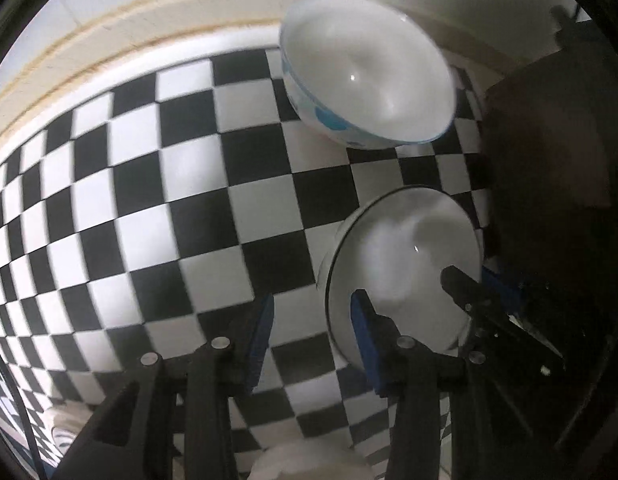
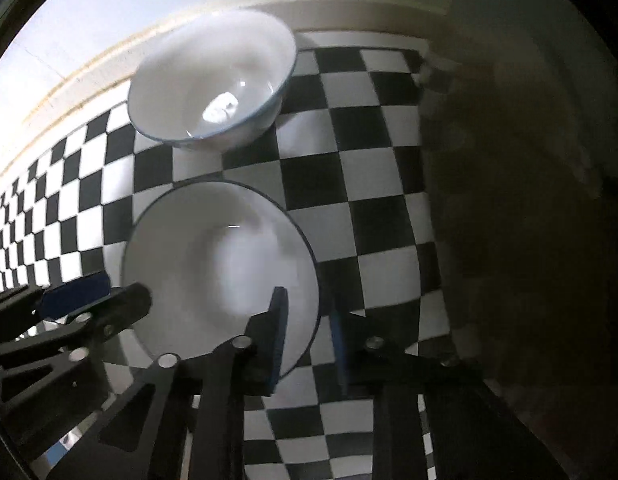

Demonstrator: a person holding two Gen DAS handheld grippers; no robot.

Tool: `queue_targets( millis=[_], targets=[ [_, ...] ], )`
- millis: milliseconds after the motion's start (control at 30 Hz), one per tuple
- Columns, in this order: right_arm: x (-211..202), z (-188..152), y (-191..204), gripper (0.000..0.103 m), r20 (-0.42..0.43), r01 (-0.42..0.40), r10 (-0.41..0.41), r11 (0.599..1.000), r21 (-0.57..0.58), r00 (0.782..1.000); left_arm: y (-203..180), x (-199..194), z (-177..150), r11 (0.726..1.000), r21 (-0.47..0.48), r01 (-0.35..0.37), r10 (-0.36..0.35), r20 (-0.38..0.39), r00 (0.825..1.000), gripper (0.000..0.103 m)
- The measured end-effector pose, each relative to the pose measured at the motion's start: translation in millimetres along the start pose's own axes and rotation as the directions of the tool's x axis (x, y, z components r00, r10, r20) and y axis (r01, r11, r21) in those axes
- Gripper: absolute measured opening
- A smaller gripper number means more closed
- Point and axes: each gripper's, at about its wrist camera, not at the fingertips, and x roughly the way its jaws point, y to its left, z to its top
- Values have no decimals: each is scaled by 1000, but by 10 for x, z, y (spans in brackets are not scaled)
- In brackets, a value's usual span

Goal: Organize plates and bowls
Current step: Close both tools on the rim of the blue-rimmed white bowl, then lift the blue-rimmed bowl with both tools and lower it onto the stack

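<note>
Two white bowls with thin blue rims stand on the checkered cloth. The far bowl (image 1: 369, 76) (image 2: 213, 80) has blue flower prints on its outside. The near bowl (image 1: 405, 268) (image 2: 217, 268) sits between my two grippers. My left gripper (image 1: 313, 324) is open; its right finger (image 1: 365, 332) is inside the bowl's left rim and its left finger (image 1: 261, 336) is outside. My right gripper (image 2: 309, 332) is open and straddles the bowl's right rim, with one finger (image 2: 277, 328) inside and the other (image 2: 339, 344) outside. The jaws do not look closed on the rim.
A black and white checkered cloth (image 1: 189, 200) covers the table up to a cream wall ledge (image 1: 109, 28). A dark brown object (image 1: 549, 140) (image 2: 529, 200) stands at the right. Something white (image 1: 309, 460) lies below the left gripper.
</note>
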Motion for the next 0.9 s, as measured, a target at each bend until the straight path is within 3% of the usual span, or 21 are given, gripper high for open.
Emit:
queue_targets(
  millis=[133,367,533,900],
  targets=[
    [100,98,20,11,-19,20,-20,1000,-14,1000,35,192,73,1000,0,0,0,-29,1000,23],
    [129,226,12,10,-29,1,-2,1000,-22,1000,41,257,79,999,-9,34,-34,-34,999,12],
    [100,206,3,7,-43,-79,78,997,-12,996,96,192,43,1000,-17,7,-7,-20,1000,11],
    [-167,99,183,6,-22,-153,152,988,-37,988,293,-157,-277,1000,-27,-12,12,30,999,11]
  ],
)
